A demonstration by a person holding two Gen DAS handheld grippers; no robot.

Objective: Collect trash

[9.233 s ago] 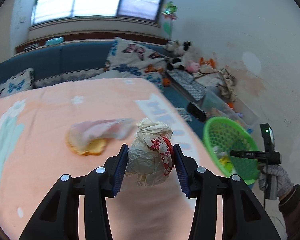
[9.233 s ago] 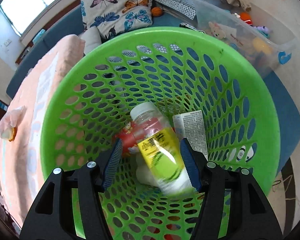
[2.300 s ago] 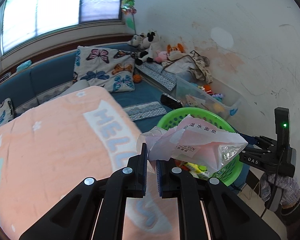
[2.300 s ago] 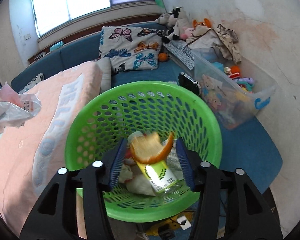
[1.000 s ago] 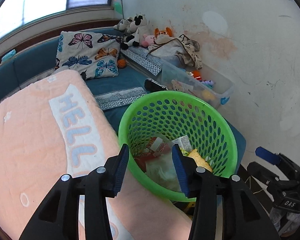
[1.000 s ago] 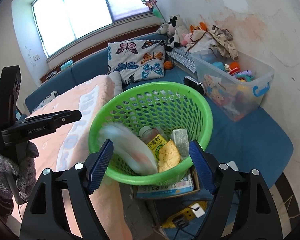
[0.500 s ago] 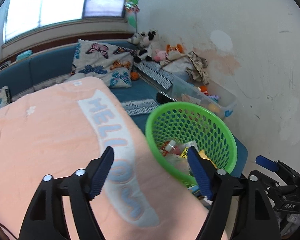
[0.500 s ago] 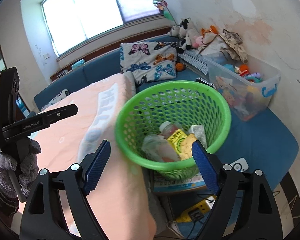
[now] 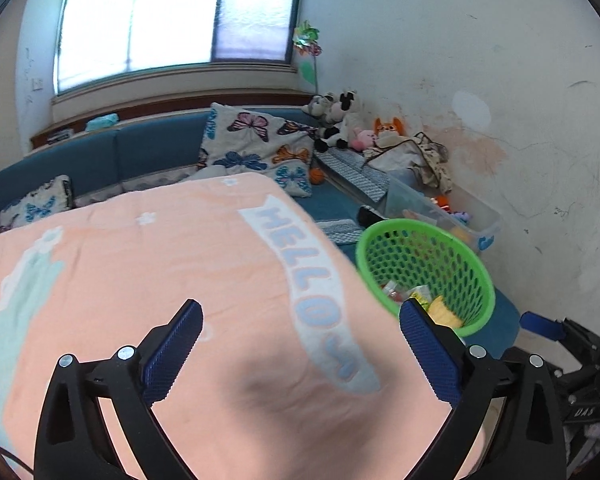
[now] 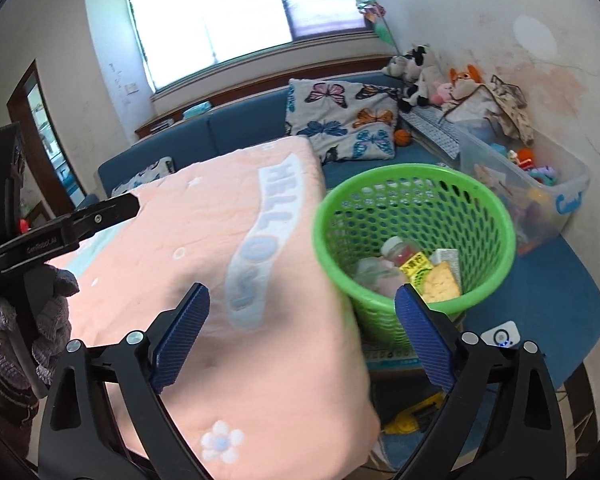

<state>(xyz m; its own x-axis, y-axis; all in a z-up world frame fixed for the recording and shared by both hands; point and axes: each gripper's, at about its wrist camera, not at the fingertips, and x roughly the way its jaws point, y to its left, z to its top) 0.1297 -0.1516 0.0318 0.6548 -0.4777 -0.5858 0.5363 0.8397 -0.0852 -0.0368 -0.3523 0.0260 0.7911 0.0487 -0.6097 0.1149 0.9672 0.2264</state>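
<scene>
Hovering over the pink blanket (image 9: 148, 264), left gripper (image 9: 300, 330) having just opened wide, jaws released, empty; right gripper (image 10: 300, 318) likewise. Sitting rightward, nearer the right hand: green basket (image 10: 416, 178) holding the trash (image 10: 424, 274).

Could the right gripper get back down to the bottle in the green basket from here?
Probably yes. The right gripper is open and empty, the green basket is open-topped just ahead, and the bottle lies exposed beside other trash, with nothing above it.

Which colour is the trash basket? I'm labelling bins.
Bright green basket, clearest in the right wrist view.
</scene>
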